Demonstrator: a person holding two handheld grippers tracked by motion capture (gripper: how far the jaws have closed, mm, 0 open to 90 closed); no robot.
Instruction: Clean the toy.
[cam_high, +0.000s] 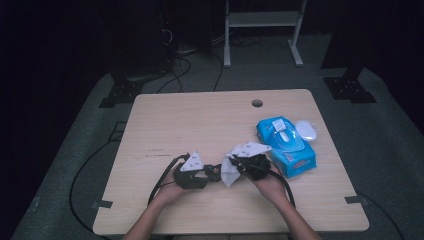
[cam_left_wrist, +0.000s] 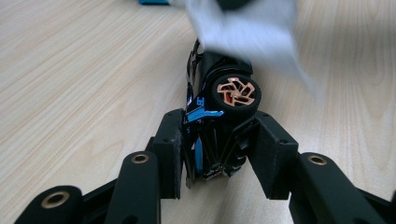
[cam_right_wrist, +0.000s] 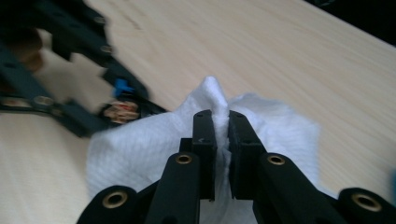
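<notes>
Black and blue, a small toy car sits clamped in the left claw, low on the pale wooden surface and left of its middle. In the left gripper view the two black jaws press against the car's sides, and one wheel with a copper-coloured rim faces the camera. The car points away from the left hand toward the right.

Just right of the car hangs a white wipe, pinched in the right claw. In the right gripper view the jaws stand nearly together, with a fold of the white wipe squeezed between them and the rest of the sheet spreading out below and to the sides. The wipe lies against the far end of the car, or very close over it; the blur in the left gripper view makes contact hard to confirm. The right hand comes in from the bottom edge.

Farther right, well apart from the car, a blue pack of wipes lies flat on the surface, and a white oval lid rests just beside its far corner.
</notes>
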